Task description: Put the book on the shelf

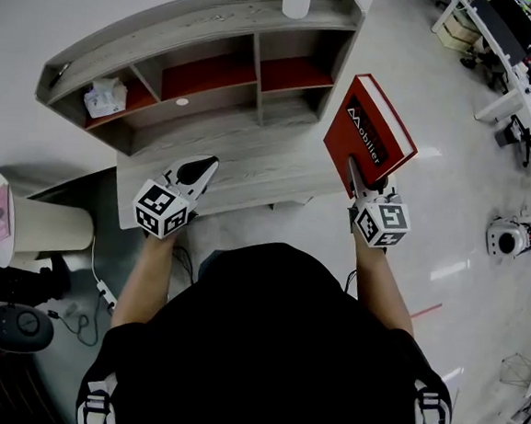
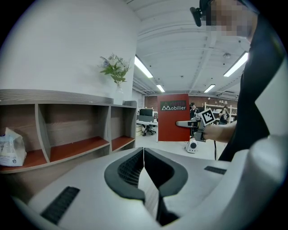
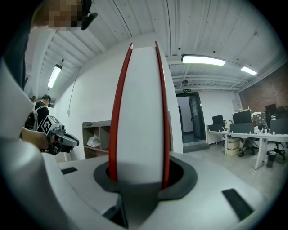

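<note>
To the right of the grey wooden shelf unit with red boards (image 1: 228, 28), the right gripper (image 1: 358, 181) clamps the lower edge of a red hardback book (image 1: 369, 132), which is in the air clear of the shelves. White lettering on its cover reads "Mobilier". The left gripper (image 1: 203, 168) is empty, its jaws pressed together.

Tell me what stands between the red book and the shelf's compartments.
Nothing visible. The book, clamped in the right gripper, is beside the shelf at its right end, and the right-hand compartment is bare. Only the far-left one holds a white packet.
</note>
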Available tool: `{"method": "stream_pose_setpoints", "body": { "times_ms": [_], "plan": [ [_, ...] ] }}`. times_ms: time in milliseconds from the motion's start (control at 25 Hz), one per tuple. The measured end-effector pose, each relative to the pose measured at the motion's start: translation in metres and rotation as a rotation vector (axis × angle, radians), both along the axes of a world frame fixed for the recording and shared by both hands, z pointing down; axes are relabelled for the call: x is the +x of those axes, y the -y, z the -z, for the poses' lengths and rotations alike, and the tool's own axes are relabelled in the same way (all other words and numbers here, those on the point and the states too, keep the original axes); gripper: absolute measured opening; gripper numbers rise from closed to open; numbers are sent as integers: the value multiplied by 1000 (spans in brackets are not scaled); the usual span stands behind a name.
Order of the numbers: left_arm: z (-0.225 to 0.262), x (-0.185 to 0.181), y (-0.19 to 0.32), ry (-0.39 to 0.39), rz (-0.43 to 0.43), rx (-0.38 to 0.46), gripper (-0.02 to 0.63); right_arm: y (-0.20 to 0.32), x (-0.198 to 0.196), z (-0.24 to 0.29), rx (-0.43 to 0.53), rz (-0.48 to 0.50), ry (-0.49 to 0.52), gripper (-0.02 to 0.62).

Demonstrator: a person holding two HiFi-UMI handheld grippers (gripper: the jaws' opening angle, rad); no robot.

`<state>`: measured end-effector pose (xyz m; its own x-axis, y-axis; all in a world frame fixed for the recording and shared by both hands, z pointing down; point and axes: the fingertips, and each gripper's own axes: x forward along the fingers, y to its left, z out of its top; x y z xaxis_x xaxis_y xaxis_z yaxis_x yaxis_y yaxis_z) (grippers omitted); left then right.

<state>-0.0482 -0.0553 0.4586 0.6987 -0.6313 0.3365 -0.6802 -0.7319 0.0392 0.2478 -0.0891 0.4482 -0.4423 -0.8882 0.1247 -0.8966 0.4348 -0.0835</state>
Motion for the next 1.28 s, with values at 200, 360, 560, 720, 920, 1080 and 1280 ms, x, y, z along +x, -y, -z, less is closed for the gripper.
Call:
{"method": "stream_pose_setpoints", "body": {
  "times_ms": [200,360,560,720,920,1080,1280],
  "plan": [
    [-3,3,1,2,-9,-4,21,0,0,-1,1,1,8,169],
    [2,10,5,-4,-8,1,21,0,2,0,-1,14,2,169],
    [0,16,2,0,-10,-7,21,1,6,-1,-6,15,5,167],
    [-4,11,1,2,-4,-17,21,4,5,-3,-6,17,7,167],
    [-1,11,0,1,5,-20,21,3,4,-5,-19,30,2,167],
    [-3,10,4,6,1,-29,21,11,6,-6,-23,22,-2,167],
    [-2,4,18,3,4,-31,21,24,2,-6,-24,14,-5,169]
  ]
}}
